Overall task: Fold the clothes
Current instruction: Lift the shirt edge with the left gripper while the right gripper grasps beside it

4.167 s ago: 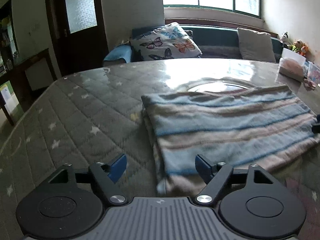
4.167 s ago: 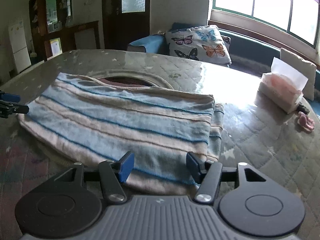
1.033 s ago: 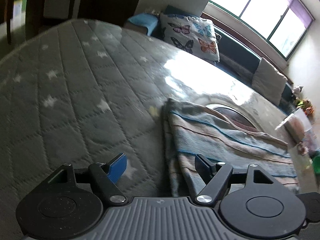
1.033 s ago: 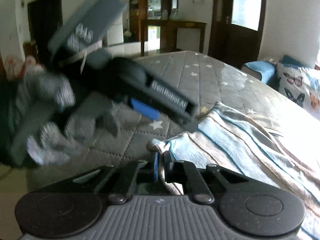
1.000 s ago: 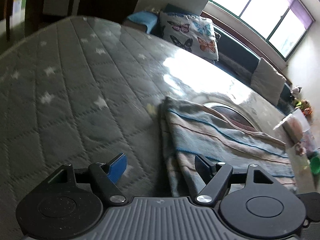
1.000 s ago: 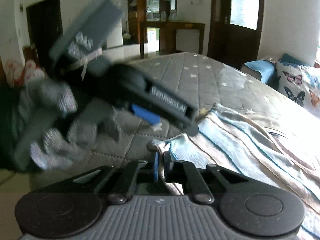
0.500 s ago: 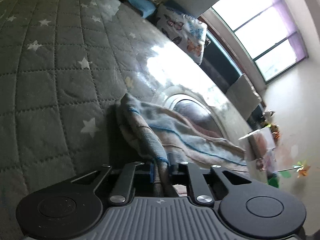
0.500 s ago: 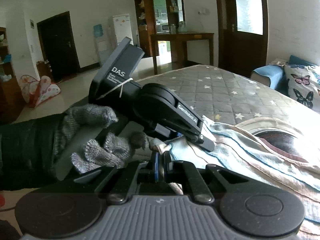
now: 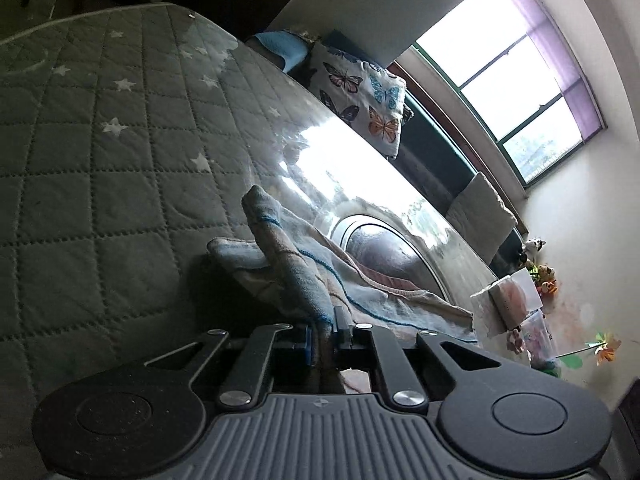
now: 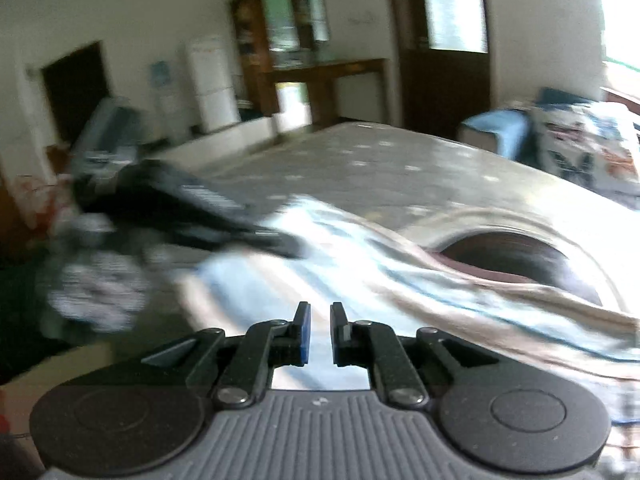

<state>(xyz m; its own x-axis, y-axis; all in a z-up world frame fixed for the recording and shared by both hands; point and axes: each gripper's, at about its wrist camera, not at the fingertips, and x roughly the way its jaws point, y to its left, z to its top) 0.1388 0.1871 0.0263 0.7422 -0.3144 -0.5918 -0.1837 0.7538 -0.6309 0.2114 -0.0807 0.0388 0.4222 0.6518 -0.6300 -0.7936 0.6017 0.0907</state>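
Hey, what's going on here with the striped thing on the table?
A person is folding a striped garment on a quilted table with two handheld grippers. The left gripper is shut on the garment's edge, lifting it into a ridge. The right gripper hovers over the cloth, fingers slightly apart with nothing between them.

The garment is a soft knitted sweater (image 9: 304, 276) with pale blue, beige and pink stripes and thin darker blue lines. It lies on the table, but its near corner is lifted up and bunched into a raised fold, so the cloth there stands in a ridge. In the right wrist view the sweater (image 10: 360, 264) is blurred and spreads wide across the table.
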